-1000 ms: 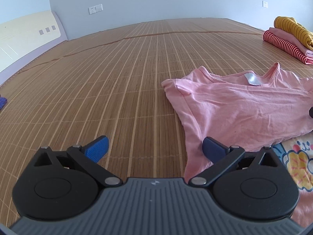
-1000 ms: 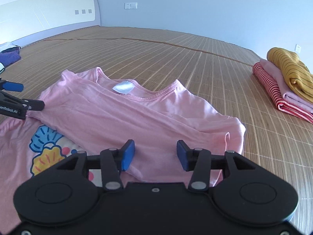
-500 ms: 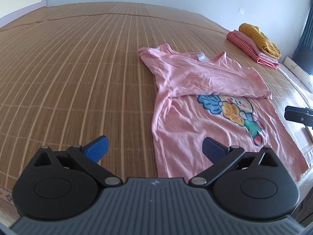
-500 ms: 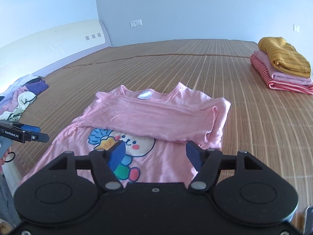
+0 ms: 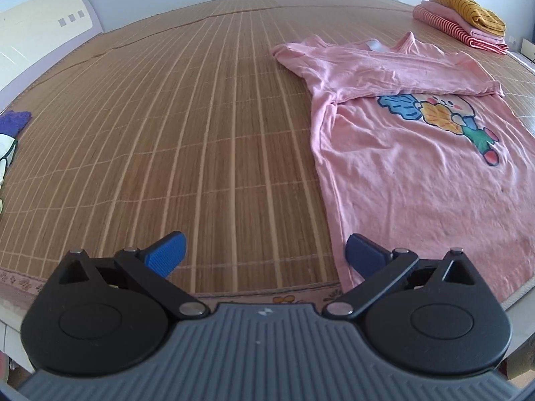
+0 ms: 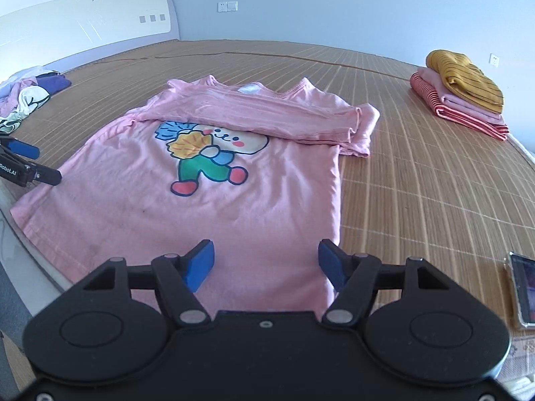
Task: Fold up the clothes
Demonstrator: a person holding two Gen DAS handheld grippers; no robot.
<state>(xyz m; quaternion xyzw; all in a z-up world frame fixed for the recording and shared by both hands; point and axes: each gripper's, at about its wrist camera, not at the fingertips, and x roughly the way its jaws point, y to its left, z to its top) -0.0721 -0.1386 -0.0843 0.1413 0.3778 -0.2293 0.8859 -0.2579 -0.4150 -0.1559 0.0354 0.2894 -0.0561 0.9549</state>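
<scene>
A pink T-shirt (image 6: 234, 180) with a cartoon print lies flat on the bamboo mat, its sleeves and top folded down across the chest. It also shows in the left wrist view (image 5: 418, 153). My left gripper (image 5: 264, 257) is open and empty, above the mat at the shirt's lower left corner; it also shows at the left edge of the right wrist view (image 6: 26, 163). My right gripper (image 6: 265, 264) is open and empty, above the shirt's hem near its lower right corner.
A stack of folded clothes (image 6: 461, 93) sits at the far right of the mat (image 5: 167, 133). A heap of unfolded clothes (image 6: 26, 97) lies at the far left. A phone (image 6: 525, 290) lies on the mat at the right. The bed's front edge runs under both grippers.
Both grippers have pulled back from the shirt's shoulders to its hem end. The right gripper's jaws have opened wider. The shirt's top lies folded down.
</scene>
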